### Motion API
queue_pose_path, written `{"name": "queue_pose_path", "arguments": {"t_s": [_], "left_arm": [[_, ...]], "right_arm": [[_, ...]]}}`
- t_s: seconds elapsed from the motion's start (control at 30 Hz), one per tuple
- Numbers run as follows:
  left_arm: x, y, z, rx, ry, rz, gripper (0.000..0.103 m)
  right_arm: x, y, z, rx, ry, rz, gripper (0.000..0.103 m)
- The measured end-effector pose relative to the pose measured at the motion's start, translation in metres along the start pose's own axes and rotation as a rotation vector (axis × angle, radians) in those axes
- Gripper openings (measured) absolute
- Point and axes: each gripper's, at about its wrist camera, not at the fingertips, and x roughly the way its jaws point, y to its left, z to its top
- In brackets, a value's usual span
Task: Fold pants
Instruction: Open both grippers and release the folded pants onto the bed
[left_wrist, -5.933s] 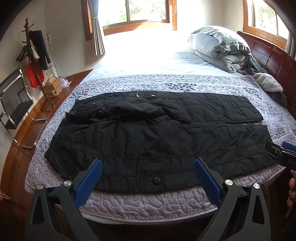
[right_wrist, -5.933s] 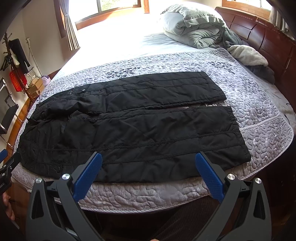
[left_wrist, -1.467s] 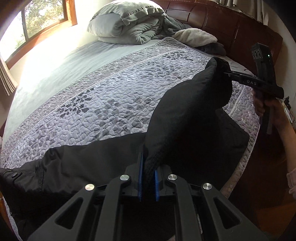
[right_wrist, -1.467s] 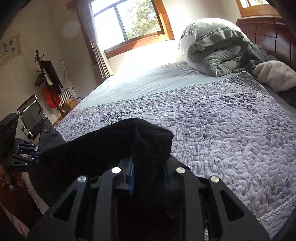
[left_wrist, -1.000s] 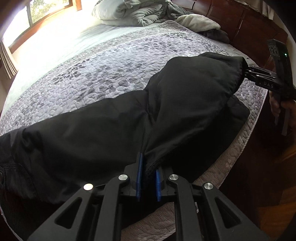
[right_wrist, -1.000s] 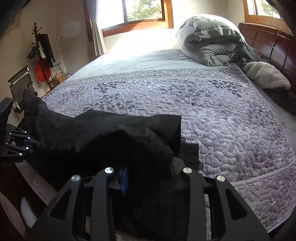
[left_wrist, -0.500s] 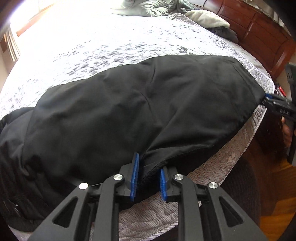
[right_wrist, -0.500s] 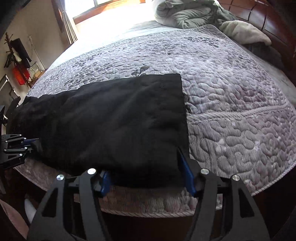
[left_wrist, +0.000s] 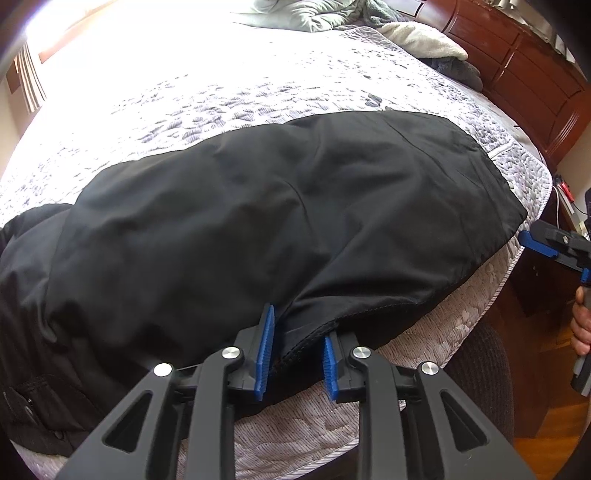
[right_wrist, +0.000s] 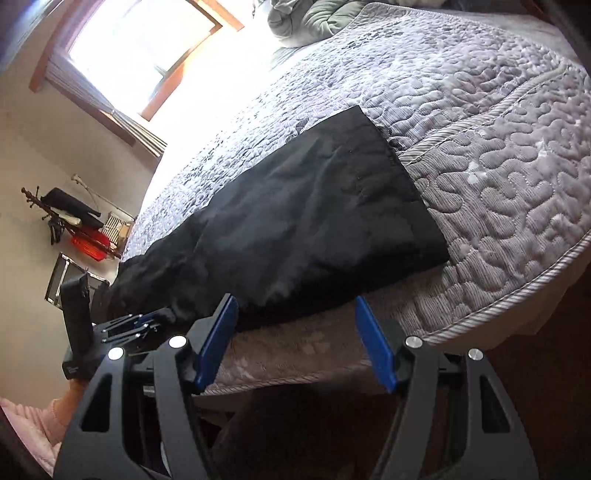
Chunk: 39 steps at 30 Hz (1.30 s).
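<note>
The black pants (left_wrist: 258, 221) lie on the bed, one leg folded over the other, cuffs to the right. They also show in the right wrist view (right_wrist: 314, 221). My left gripper (left_wrist: 295, 354) is part open at the near edge, and the hem lies loosely between its blue pads (left_wrist: 266, 350). My right gripper (right_wrist: 299, 343) is open and empty, just off the near edge by the cuff end. It shows at the right of the left wrist view (left_wrist: 554, 251). The left gripper shows at the left of the right wrist view (right_wrist: 140, 325).
A grey quilted bedspread (right_wrist: 498, 166) covers the bed. Rolled bedding (left_wrist: 303, 14) and a dark wooden headboard (left_wrist: 535, 74) are at the far end. A coat rack (right_wrist: 62, 218) and a chair (right_wrist: 59, 277) stand by the wall under a window.
The pants leg was carried over and laid flat. Both grippers have opened and let go of the fabric. The right gripper has drawn back and tilted.
</note>
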Motion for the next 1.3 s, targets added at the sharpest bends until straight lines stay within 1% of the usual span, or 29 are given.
{"name": "queue_pose_path", "arguments": {"t_s": [0.07,0.13,0.17,0.2,0.27,0.3,0.37,0.4,0.47,0.53,0.6,0.63,0.67,0.7,0.73,0.77,0.8,0.83,0.9,0.97,1.0,1.03,1.1,1.17,1.2,1.3], "left_arm": [[0.0,0.001,0.0,0.001,0.003,0.0,0.025],[0.0,0.0,0.001,0.002,0.003,-0.001,0.025],[0.0,0.001,0.001,0.002,0.004,0.001,0.025],[0.001,0.0,0.001,0.002,0.005,0.002,0.025],[0.001,0.0,0.002,0.0,0.002,-0.002,0.025],[0.001,-0.001,0.003,-0.001,0.0,-0.003,0.026],[0.0,-0.001,0.005,-0.015,-0.005,-0.011,0.026],[0.001,-0.001,0.006,-0.027,-0.009,-0.018,0.027],[0.003,-0.002,0.006,-0.045,-0.012,-0.029,0.028],[0.006,-0.004,0.005,-0.04,-0.011,-0.028,0.03],[0.007,-0.009,0.003,-0.008,-0.015,-0.016,0.032],[0.007,-0.011,0.002,0.014,-0.016,-0.005,0.033],[0.006,-0.014,0.001,0.036,-0.017,0.004,0.035],[0.004,-0.016,-0.002,0.055,-0.013,0.014,0.043],[0.0,-0.015,-0.005,0.065,-0.01,0.025,0.055],[-0.006,-0.013,-0.008,0.063,-0.014,0.028,0.061],[-0.013,-0.008,-0.013,0.051,-0.028,0.022,0.069],[-0.02,-0.002,-0.018,0.036,-0.04,0.018,0.07],[-0.034,0.01,-0.03,0.008,-0.05,0.021,0.071],[-0.046,0.026,-0.044,-0.028,-0.045,0.036,0.071],[-0.052,0.037,-0.051,-0.059,-0.046,0.051,0.072],[-0.057,0.048,-0.061,-0.092,-0.048,0.065,0.072],[-0.067,0.074,-0.077,-0.179,-0.04,0.09,0.072],[-0.078,0.103,-0.092,-0.272,-0.027,0.114,0.072],[-0.083,0.118,-0.1,-0.313,-0.022,0.125,0.072],[-0.098,0.158,-0.122,-0.43,-0.025,0.149,0.072]], "right_arm": [[0.006,-0.004,0.008,0.039,-0.01,0.017,0.067],[0.012,-0.006,0.016,0.053,-0.019,-0.005,0.059],[0.014,-0.008,0.02,0.058,-0.025,-0.009,0.043],[0.016,-0.01,0.024,0.064,-0.025,-0.019,0.024],[0.014,-0.007,0.033,0.044,-0.037,-0.034,0.017],[0.011,-0.001,0.037,0.01,-0.049,-0.047,0.013],[0.001,0.018,0.042,-0.089,-0.087,-0.101,0.011],[-0.004,0.025,0.044,-0.123,-0.107,-0.116,0.011],[-0.01,0.027,0.045,-0.126,-0.106,-0.135,0.011],[-0.002,0.016,0.043,-0.103,-0.061,-0.194,0.011],[0.016,-0.002,0.036,-0.063,0.013,-0.254,0.011],[0.025,-0.009,0.032,-0.04,0.041,-0.266,0.011],[0.03,-0.014,0.029,-0.025,0.05,-0.269,0.012],[0.031,-0.016,0.027,-0.012,0.043,-0.269,0.012],[0.031,-0.017,0.026,0.001,0.034,-0.268,0.013],[0.03,-0.017,0.027,0.01,0.033,-0.267,0.014],[0.028,-0.017,0.027,0.02,0.03,-0.267,0.019],[0.026,-0.016,0.026,0.03,0.027,-0.268,0.023],[0.019,-0.01,0.022,0.035,0.025,-0.287,0.037],[0.014,0.003,0.016,0.001,0.026,-0.338,0.044],[0.012,0.012,0.011,-0.016,0.035,-0.371,0.044],[0.011,0.02,0.006,-0.03,0.044,-0.382,0.044],[0.011,0.038,-0.009,-0.037,0.063,-0.332,0.044],[0.016,0.062,-0.023,-0.049,0.082,-0.251,0.044],[0.021,0.075,-0.027,-0.045,0.09,-0.195,0.044],[0.047,0.12,-0.04,-0.021,0.153,0.036,0.044]]}}
